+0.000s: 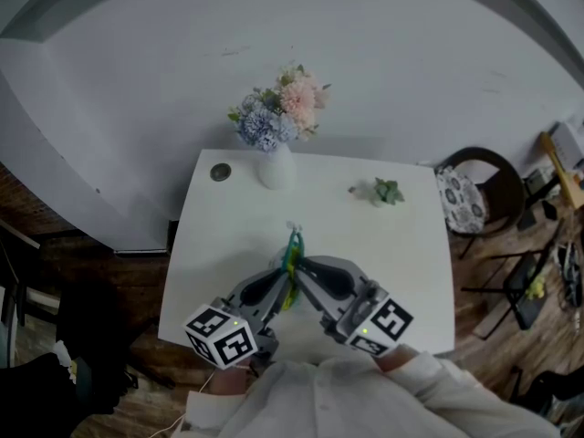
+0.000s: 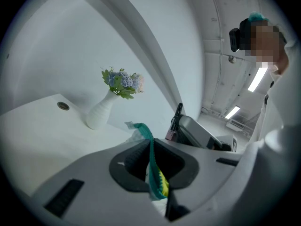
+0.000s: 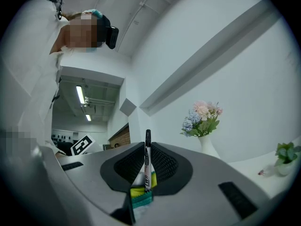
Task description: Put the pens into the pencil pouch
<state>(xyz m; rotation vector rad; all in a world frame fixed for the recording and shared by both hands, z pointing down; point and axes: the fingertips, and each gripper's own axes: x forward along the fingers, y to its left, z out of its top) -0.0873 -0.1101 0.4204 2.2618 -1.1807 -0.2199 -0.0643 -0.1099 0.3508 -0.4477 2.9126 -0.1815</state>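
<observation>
Both grippers meet over the middle of the white table (image 1: 224,245). My left gripper (image 1: 285,276) is shut on the teal zipper edge of the pencil pouch (image 1: 292,255), which hangs between the two grippers; in the left gripper view the left gripper (image 2: 153,150) pinches the pouch (image 2: 151,142), with yellow lining below. My right gripper (image 3: 147,157) is shut on a black-and-white pen (image 3: 148,166) that stands upright between its jaws, with the pouch's yellow and teal edge (image 3: 140,195) just beneath. In the head view the right gripper (image 1: 303,270) touches the pouch from the right.
A white vase of flowers (image 1: 274,164) stands at the table's back edge. Beside it are a dark round cap (image 1: 220,172) to the left and a small potted plant (image 1: 386,191) to the right. A chair (image 1: 474,194) stands off the table's right side.
</observation>
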